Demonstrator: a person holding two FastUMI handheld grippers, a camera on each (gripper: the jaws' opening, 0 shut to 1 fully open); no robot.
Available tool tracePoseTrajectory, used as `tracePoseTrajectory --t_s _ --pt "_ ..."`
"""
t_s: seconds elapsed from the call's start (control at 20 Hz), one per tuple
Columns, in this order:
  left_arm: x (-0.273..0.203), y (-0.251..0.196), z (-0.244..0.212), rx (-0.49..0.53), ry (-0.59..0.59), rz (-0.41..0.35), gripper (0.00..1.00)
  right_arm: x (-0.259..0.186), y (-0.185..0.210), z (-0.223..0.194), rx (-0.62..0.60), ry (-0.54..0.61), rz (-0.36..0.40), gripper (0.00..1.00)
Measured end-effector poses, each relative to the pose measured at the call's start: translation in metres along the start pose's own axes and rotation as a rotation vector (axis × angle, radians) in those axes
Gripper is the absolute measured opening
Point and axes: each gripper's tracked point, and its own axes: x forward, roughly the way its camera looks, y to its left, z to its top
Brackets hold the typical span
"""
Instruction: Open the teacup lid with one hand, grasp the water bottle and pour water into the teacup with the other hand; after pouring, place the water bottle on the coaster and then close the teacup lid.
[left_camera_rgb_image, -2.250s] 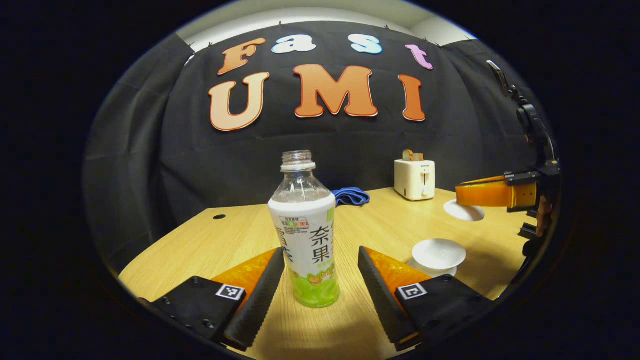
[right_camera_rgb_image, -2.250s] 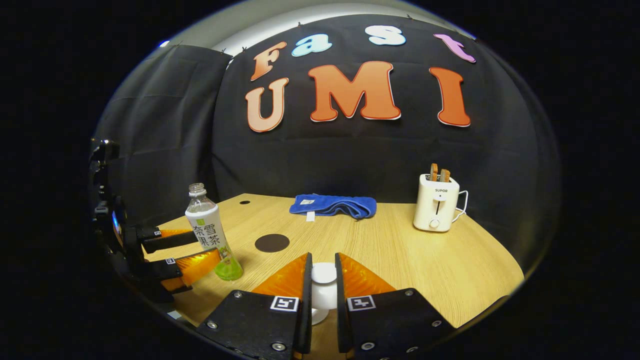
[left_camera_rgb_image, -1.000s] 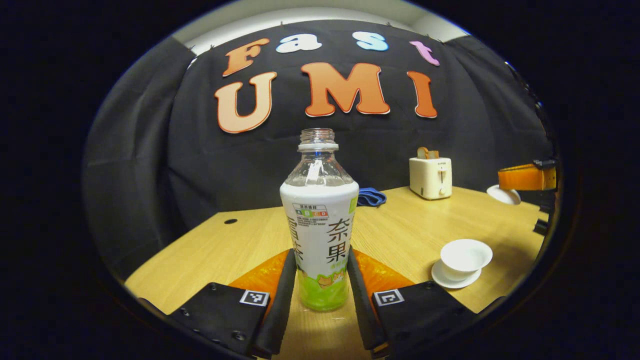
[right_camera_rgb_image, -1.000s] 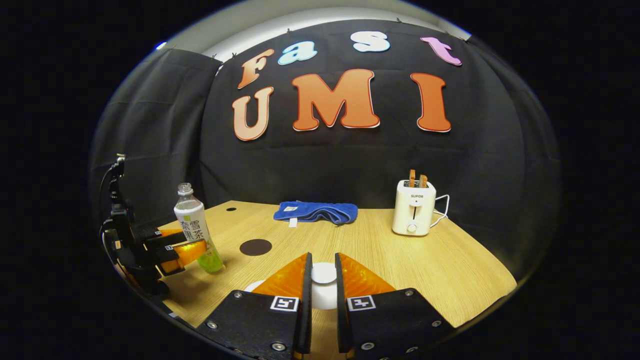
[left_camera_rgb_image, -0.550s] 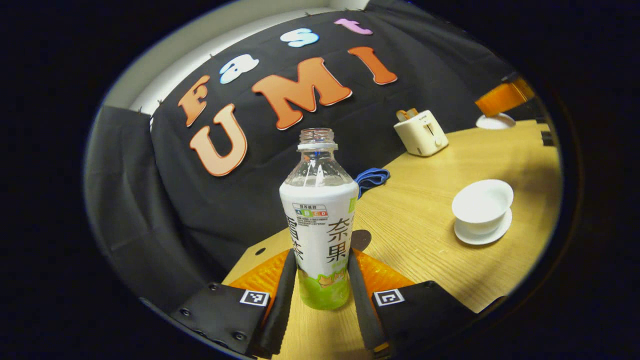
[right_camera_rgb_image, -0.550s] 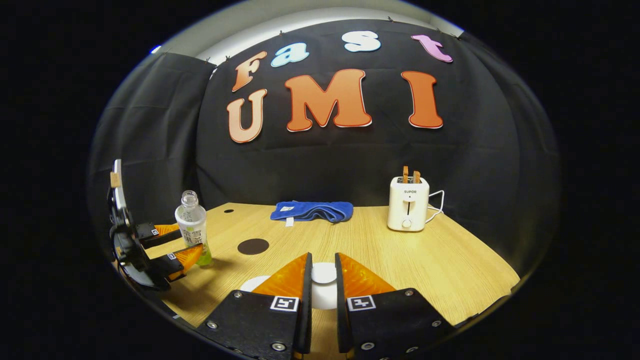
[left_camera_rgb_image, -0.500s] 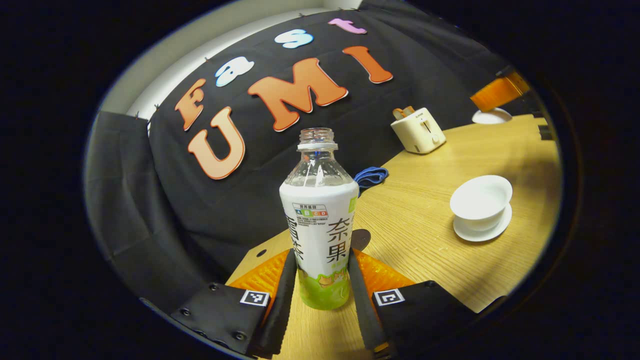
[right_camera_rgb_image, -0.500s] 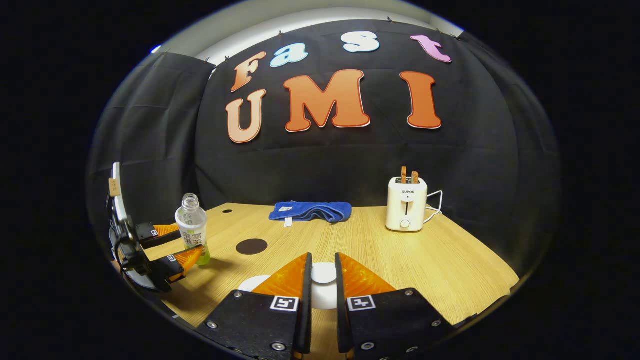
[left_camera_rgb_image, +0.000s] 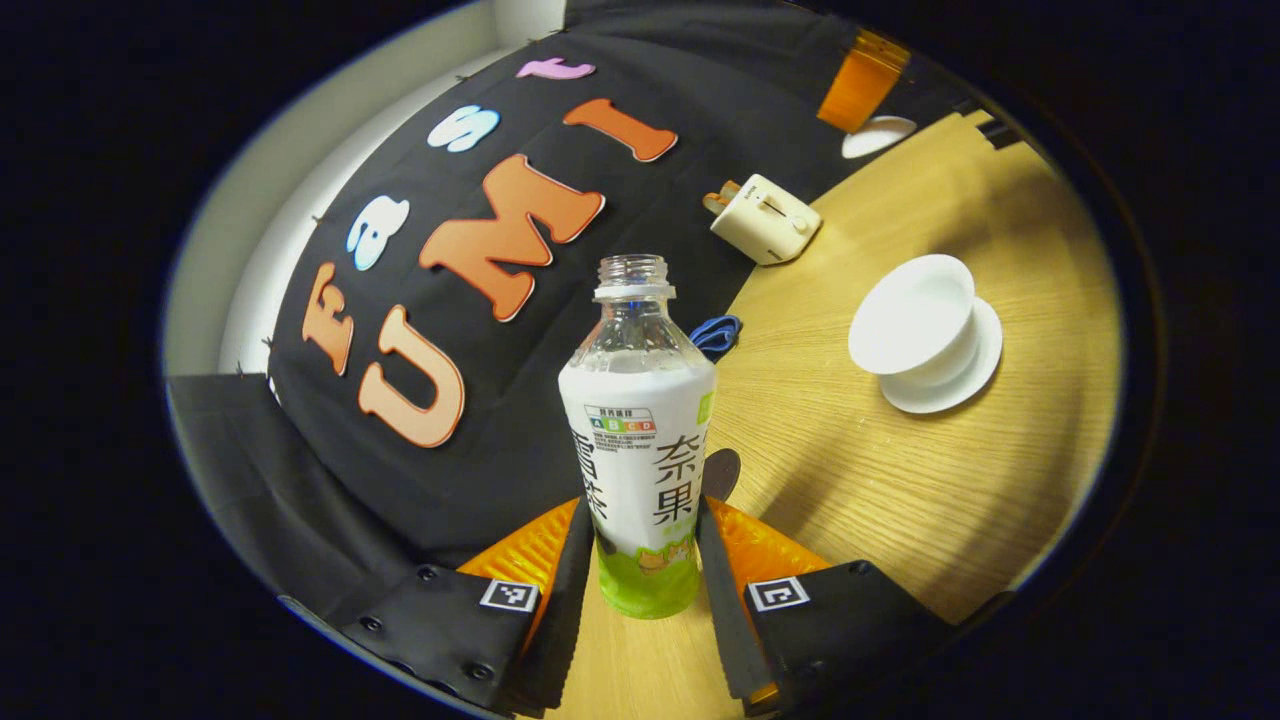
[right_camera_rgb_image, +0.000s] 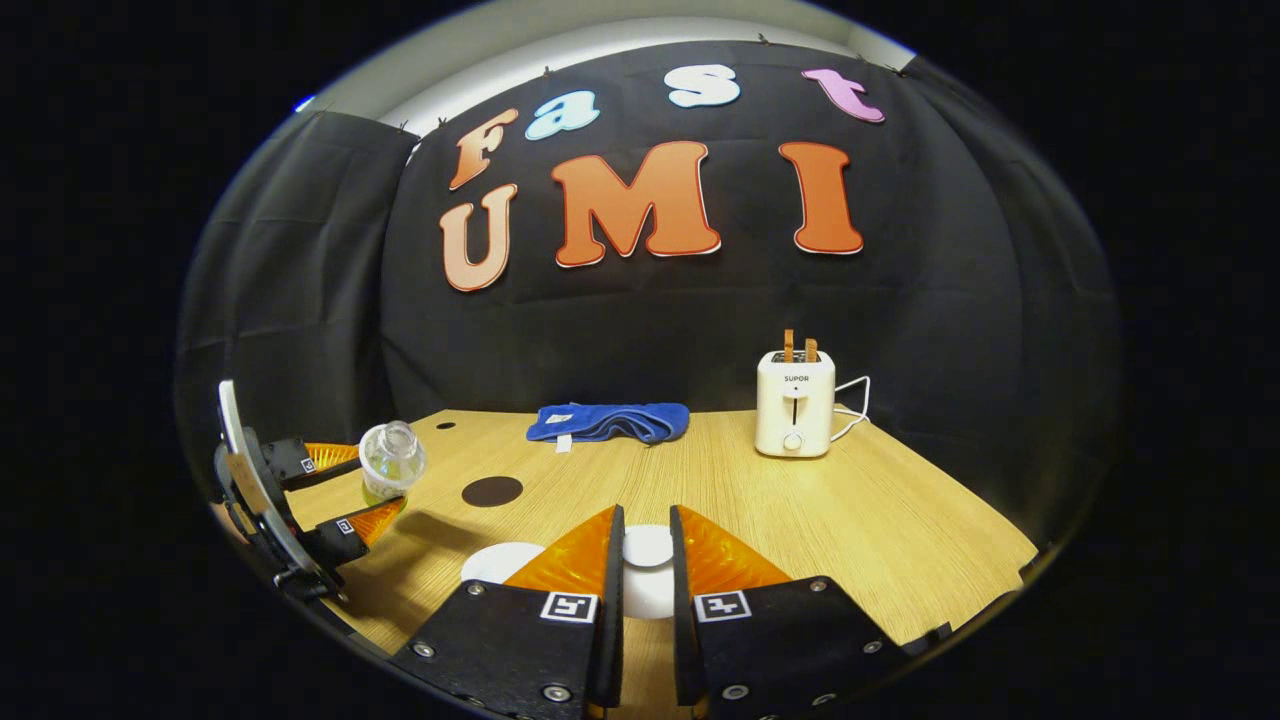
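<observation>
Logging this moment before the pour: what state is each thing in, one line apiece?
water bottle: uncapped, tilted toward the cup, gripped.
left gripper: shut on the bottle.
teacup: open, on its saucer.
teacup lid: off the cup, held.
right gripper: shut on the lid.
coaster: bare, on the table.
toaster: upright, toast in the slots.
blue cloth: folded.

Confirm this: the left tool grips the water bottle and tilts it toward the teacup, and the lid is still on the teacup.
Not quite. The left tool does grip the water bottle and tilt it toward the teacup, but the lid is off, held in the right tool. The left gripper view shows the cup open.
</observation>
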Motion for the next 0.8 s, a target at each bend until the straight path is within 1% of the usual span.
tracePoseTrajectory --t_s 0.05,0.1,0.15,0.2,0.25,0.65,0.7,0.75,0.8 --pt "0.000 -0.001 0.003 0.040 -0.007 -0.002 0.59 -0.001 -0.001 -0.001 0.001 -0.001 0.000 0.21" --pt "0.002 -0.001 0.005 0.074 -0.012 -0.003 0.59 -0.001 -0.002 0.000 0.000 -0.003 0.000 0.21" --pt "0.002 -0.002 0.005 0.105 -0.016 -0.011 0.61 -0.002 -0.002 0.000 0.000 -0.004 0.002 0.21" --pt "0.001 -0.002 0.011 0.130 -0.018 -0.019 0.59 -0.003 -0.004 0.001 0.000 -0.007 0.002 0.21" --pt "-0.001 -0.001 0.009 0.150 -0.018 -0.019 0.53 -0.004 -0.004 0.001 0.000 -0.008 0.003 0.21" --pt "-0.002 -0.003 0.017 0.384 -0.023 -0.032 0.53 -0.009 -0.013 0.001 0.021 -0.021 0.007 0.21" --pt "-0.002 -0.005 0.017 0.411 -0.018 -0.034 0.57 -0.009 -0.013 0.000 0.023 -0.021 0.011 0.21" --pt "-0.002 -0.006 0.016 0.436 -0.015 -0.037 0.53 -0.010 -0.014 0.000 0.025 -0.024 0.011 0.21" --pt "0.000 -0.008 0.016 0.464 -0.011 -0.038 0.57 -0.011 -0.015 0.000 0.026 -0.025 0.012 0.21"
